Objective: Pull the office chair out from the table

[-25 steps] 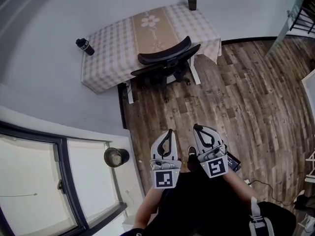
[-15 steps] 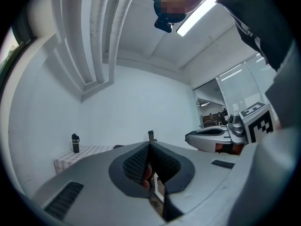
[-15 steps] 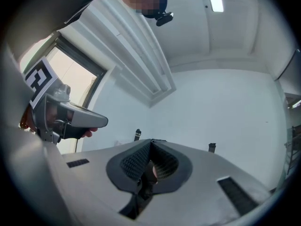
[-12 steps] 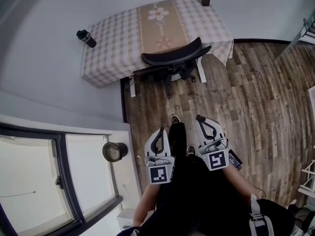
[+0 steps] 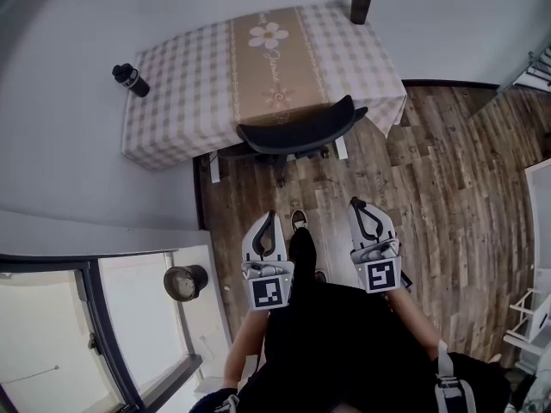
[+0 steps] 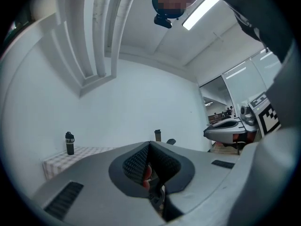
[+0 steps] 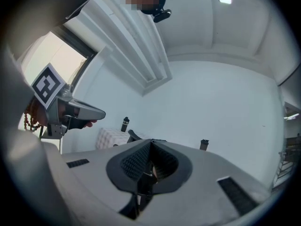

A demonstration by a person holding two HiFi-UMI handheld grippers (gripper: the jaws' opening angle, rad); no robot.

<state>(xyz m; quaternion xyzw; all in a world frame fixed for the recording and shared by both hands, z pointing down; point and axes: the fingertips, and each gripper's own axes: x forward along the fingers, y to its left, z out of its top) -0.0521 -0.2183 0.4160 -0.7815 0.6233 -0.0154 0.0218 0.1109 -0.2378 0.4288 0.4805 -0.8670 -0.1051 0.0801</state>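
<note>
Jaws pressed together on both sides, and nothing sits between them. The left hand-held gripper [image 5: 269, 217] and the right hand-held gripper [image 5: 360, 205] ride level and side by side in front of the person. A dark shoe [image 5: 299, 221] shows between them on the wood-plank floor [image 5: 448, 179]. Each gripper view confirms it: the textured pads [image 6: 136, 161] meet tip to tip, empty.

Now look ahead, well apart from both grippers, and there is the black office chair [image 5: 297, 132]. It is pushed in at the near edge of the desk [image 5: 172, 110], with its curved backrest toward the person. The seat is tucked under the checked tablecloth [image 5: 353, 58], and part of the base shows on the floor below. Neither gripper touches it.

Up on the desk, a tan runner [image 5: 274, 58] with a flower print runs down the middle. A black bottle [image 5: 129, 79] stands at the left corner, and a dark tumbler [image 5: 362, 3] stands at the far right corner. Both are upright beside the white wall [image 5: 69, 127].

From the right gripper view, the bottle and the chair's backrest sit just left of the closed tips, with the tumbler off to the right. The left gripper shows at that view's left edge.

Down in the lower left of the head view there is a dark window frame [image 5: 93, 317]. A round dark pot [image 5: 185, 282] stands on the pale ledge beside it.
</note>
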